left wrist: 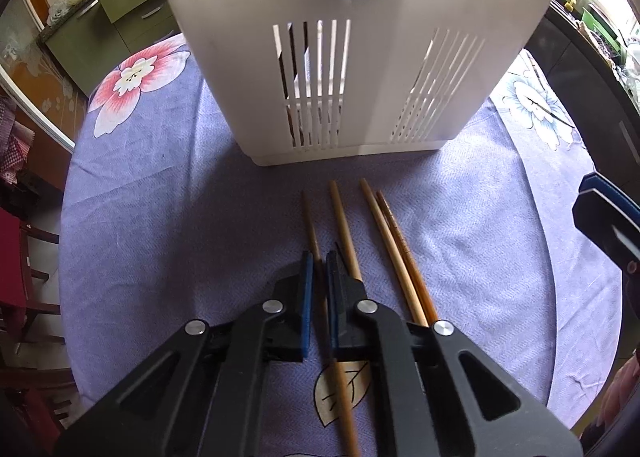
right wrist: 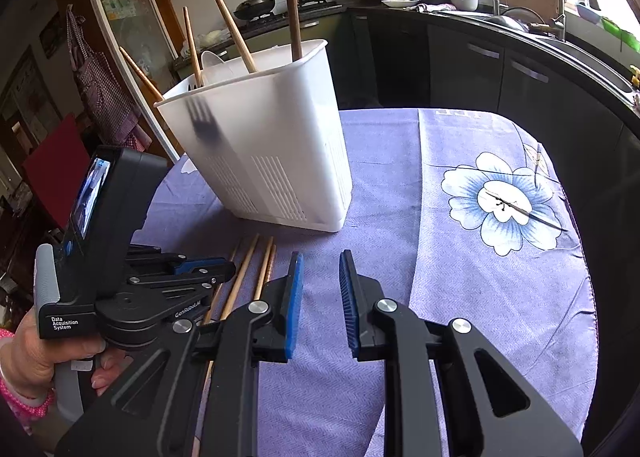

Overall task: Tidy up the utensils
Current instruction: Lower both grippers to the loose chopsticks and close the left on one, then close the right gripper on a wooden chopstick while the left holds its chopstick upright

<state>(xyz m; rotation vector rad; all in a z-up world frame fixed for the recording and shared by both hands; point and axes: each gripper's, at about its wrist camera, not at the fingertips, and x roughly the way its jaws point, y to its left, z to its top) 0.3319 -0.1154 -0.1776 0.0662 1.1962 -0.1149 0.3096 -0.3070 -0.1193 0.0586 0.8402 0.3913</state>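
The left claw [left wrist: 319, 257] is pointing steeply down at the table [left wrist: 160, 217], its blue pads closed narrowly on one thin wooden chopstick [left wrist: 311, 225], which is running between them toward the white utensil holder [left wrist: 360, 57]. Three more chopsticks are lying on the purple flowered cloth [right wrist: 500, 297] just to the right of it: a pale one [left wrist: 344, 225] touching the claw's right finger, then a pale one [left wrist: 380, 233] and a darker one [left wrist: 394, 233] side by side. All four are pointing at the holder's near wall, their tips stopping just short of it. The right claw [right wrist: 321, 269] is hovering over bare cloth to the right of the chopsticks, its pads standing a little apart with nothing between them. The holder is standing upright at the far side of the table (several chopsticks [right wrist: 232, 27] are leaning out of its top, and a fork's dark shape [right wrist: 204, 123] is showing through the wall). A hand [right wrist: 48, 349] is gripping the left claw's handle.
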